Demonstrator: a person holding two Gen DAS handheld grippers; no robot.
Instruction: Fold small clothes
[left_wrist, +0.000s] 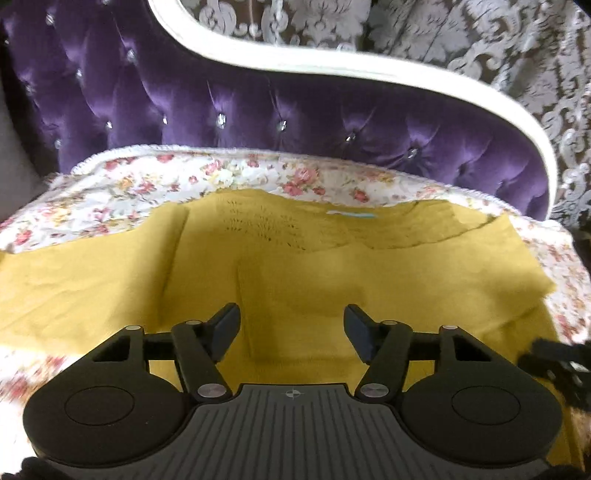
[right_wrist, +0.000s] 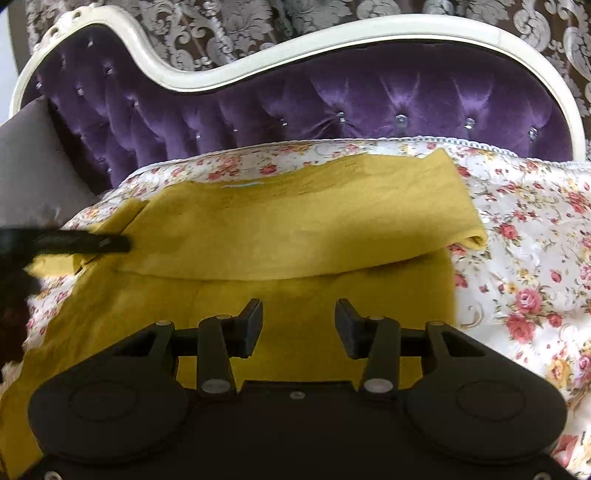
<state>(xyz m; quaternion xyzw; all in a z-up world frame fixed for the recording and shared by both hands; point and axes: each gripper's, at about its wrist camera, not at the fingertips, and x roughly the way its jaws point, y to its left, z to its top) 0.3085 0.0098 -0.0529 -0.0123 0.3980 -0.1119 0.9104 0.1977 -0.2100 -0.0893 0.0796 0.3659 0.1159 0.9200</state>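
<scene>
A mustard-yellow knit garment (left_wrist: 288, 266) lies spread on a floral cloth (left_wrist: 122, 188) over a sofa seat. In the right wrist view the garment (right_wrist: 295, 229) has its right sleeve folded across the body, the cuff lying at the right. My left gripper (left_wrist: 291, 332) is open and empty just above the garment's middle. My right gripper (right_wrist: 299, 325) is open and empty above the garment's lower part. A black blurred shape, apparently the left gripper (right_wrist: 66, 242), shows at the left edge of the right wrist view.
The purple tufted sofa back (left_wrist: 258, 110) with a cream frame (left_wrist: 332, 66) rises behind the seat. A grey cushion (right_wrist: 33, 166) sits at the left. A patterned curtain (right_wrist: 258, 22) hangs behind. The floral cloth (right_wrist: 524, 258) extends to the right of the garment.
</scene>
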